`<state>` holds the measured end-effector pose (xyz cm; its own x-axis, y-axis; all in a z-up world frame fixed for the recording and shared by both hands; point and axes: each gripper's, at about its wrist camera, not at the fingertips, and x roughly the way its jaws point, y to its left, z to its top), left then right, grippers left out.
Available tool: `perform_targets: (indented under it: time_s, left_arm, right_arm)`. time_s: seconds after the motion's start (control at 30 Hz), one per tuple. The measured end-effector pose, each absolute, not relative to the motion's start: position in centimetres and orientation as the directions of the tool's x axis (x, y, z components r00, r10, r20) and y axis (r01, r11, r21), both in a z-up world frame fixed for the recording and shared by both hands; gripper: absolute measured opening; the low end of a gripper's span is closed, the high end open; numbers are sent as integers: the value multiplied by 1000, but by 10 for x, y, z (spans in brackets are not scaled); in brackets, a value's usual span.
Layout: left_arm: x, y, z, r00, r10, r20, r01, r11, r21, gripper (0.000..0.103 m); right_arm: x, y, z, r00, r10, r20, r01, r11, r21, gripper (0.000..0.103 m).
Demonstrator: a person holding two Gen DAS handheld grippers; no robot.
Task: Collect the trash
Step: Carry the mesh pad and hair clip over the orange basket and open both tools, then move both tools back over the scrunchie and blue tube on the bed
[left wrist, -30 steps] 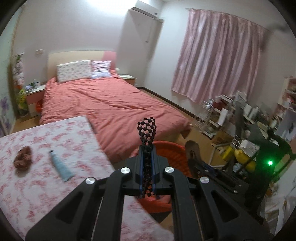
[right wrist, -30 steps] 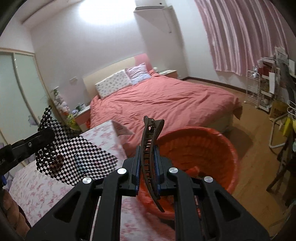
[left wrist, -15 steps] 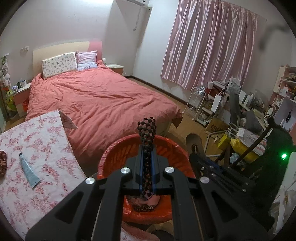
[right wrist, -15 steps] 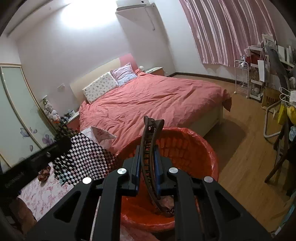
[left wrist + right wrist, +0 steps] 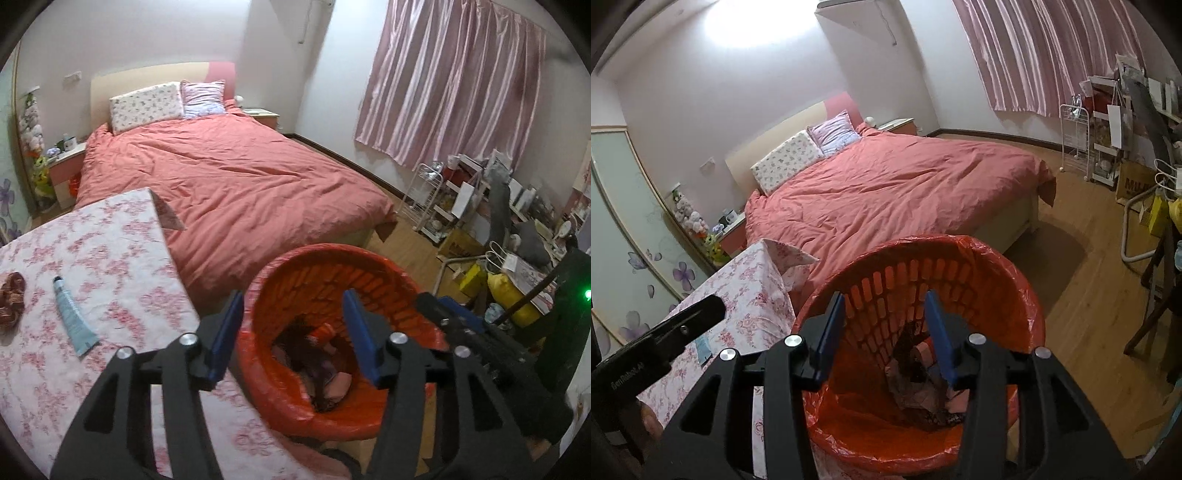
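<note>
Left gripper (image 5: 293, 332) spread wide, holding nothing, above the bin (image 5: 369, 280). Right gripper (image 5: 884, 334) likewise spread and unloaded over the bin (image 5: 1008, 291). Trash (image 5: 923, 387) lies at the bin bottom. Tube (image 5: 72, 317) and scrunchie (image 5: 12, 302) lie apart on the bench (image 5: 122, 258).

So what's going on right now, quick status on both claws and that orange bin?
Left gripper open, empty, over the orange bin. Right gripper open, empty, same spot. Trash sits in the bin. Tube and scrunchie on the table. Nothing blocking.
</note>
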<state>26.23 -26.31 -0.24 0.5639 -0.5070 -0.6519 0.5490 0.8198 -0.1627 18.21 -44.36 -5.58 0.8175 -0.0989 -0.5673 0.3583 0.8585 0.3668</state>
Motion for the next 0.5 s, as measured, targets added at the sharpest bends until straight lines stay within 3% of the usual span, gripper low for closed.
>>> perform_targets:
  time_s: [0.17,0.27,0.5]
  left_arm:
    - [262,-235,0,619,-441,-650,491,863,-118,84]
    - [262,-210,-1,659,-382,-648,445,893,-73,93]
    - [279,-137,-14,674,-247,-697,309,950,-38,99]
  right_arm:
    - [182,-433,-47,819,-119,-561,357,872,336,59]
    - [185,-419,-41,821,-130,-557,349,886,307,65]
    - [196,-384,-37,814,-121,-568,309,919,247,68]
